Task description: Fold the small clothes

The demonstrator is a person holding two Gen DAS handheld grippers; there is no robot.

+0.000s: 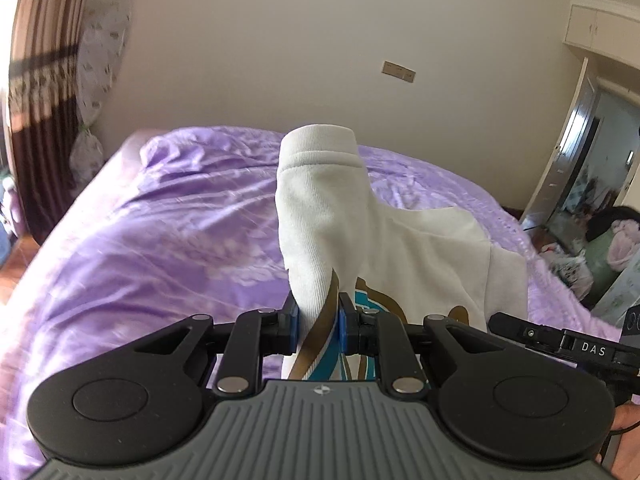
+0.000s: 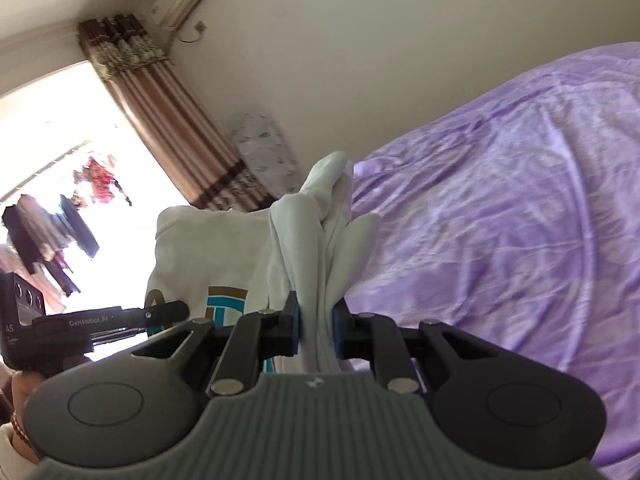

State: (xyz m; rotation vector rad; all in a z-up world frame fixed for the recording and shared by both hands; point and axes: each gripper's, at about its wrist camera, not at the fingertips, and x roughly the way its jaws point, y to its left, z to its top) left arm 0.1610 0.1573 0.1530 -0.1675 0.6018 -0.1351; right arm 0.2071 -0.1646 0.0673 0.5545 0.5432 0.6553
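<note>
So both my grippers were clamped on the same white shirt [image 1: 420,248], holding it up off the bed [image 1: 160,240]. My left gripper [image 1: 318,326] had its blue pads [image 1: 294,326] pinched tight on a bunched bit of fabric, right where the teal and gold print runs, and a cuffed sleeve end stuck straight up past the jaws. The rest of the shirt sagged off to the right of that gripper, above the bed's purple cover.

My right gripper [image 2: 316,326] was squeezed shut on a twisted wad of the shirt [image 2: 212,248] too, with folds poking up above the jaws. In that view the shirt body hung to the left of the gripper, print facing the camera, and my left gripper [image 2: 168,312] sat just beside it. The bed [image 2: 500,220] was spread out to the right, wrinkled. A brown curtain [image 2: 168,120] hung behind the shirt, next to a bright window.
</note>
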